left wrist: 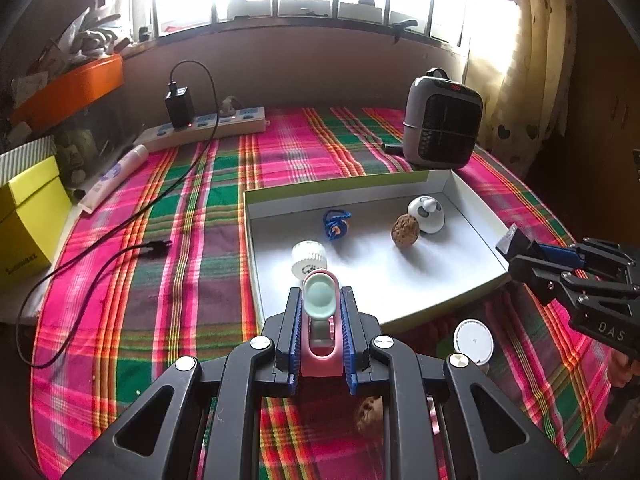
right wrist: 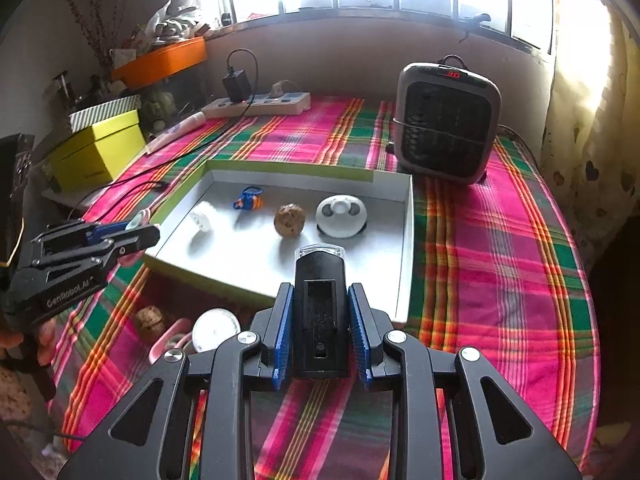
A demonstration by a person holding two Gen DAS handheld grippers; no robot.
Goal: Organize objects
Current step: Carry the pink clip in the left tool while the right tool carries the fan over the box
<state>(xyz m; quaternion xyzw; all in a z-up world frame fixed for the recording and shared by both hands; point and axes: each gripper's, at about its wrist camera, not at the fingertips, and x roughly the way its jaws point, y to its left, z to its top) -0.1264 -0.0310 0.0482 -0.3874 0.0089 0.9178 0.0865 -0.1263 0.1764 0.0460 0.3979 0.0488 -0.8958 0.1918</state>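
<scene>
A shallow white box lid (left wrist: 472, 200) (right wrist: 404, 248) lies on the plaid cloth. In it are a walnut (left wrist: 405, 230) (right wrist: 289, 220), a white round gadget (left wrist: 426, 213) (right wrist: 341, 215), a blue-orange toy (left wrist: 336, 224) (right wrist: 248, 198) and a white cap (left wrist: 309, 258) (right wrist: 202, 216). My left gripper (left wrist: 320, 300) (right wrist: 138, 236) is shut on a pink and mint holder (left wrist: 319, 320) over the lid's near left corner. My right gripper (right wrist: 320, 292) (left wrist: 516, 244) is shut on a black clip-like device (right wrist: 319, 312) above the lid's near edge.
On the cloth before the lid lie a second walnut (right wrist: 149, 318) (left wrist: 370, 414), a white round disc (right wrist: 215, 329) (left wrist: 473, 340) and a pink object (right wrist: 166, 342). A grey heater (left wrist: 440, 120) (right wrist: 446, 122) stands behind the lid. A power strip (left wrist: 208, 126), cables, a tube and a yellow box (left wrist: 28, 216) are at left.
</scene>
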